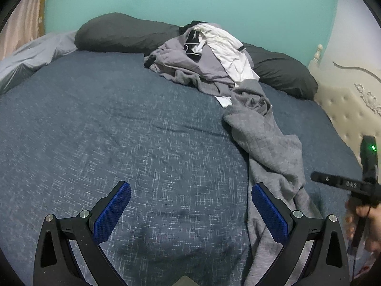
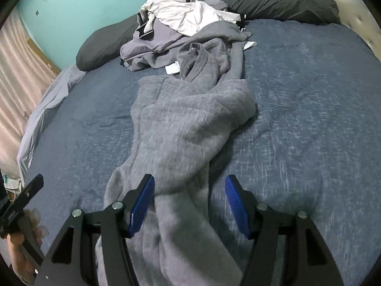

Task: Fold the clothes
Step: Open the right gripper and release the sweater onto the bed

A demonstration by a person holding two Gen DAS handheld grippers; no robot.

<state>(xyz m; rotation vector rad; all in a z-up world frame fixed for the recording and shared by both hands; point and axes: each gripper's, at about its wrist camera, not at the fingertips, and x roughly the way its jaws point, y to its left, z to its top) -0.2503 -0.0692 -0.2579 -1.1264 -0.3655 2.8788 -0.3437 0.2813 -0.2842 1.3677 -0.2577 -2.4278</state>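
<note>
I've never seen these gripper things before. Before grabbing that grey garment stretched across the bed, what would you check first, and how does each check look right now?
1. Right gripper open: ok, jaws wide apart.
2. Right gripper lined up with the grey garment: ok, the cloth runs between its fingers.
3. Left gripper open: ok.
4. Left gripper over the garment: not ok, mostly bare blue bedspread lies between its fingers; the cloth sits by its right finger.
5. Garment free of the clothes pile: cannot tell, its far end reaches the pile.
6. Garment laid flat: not ok, it is bunched and twisted.
</note>
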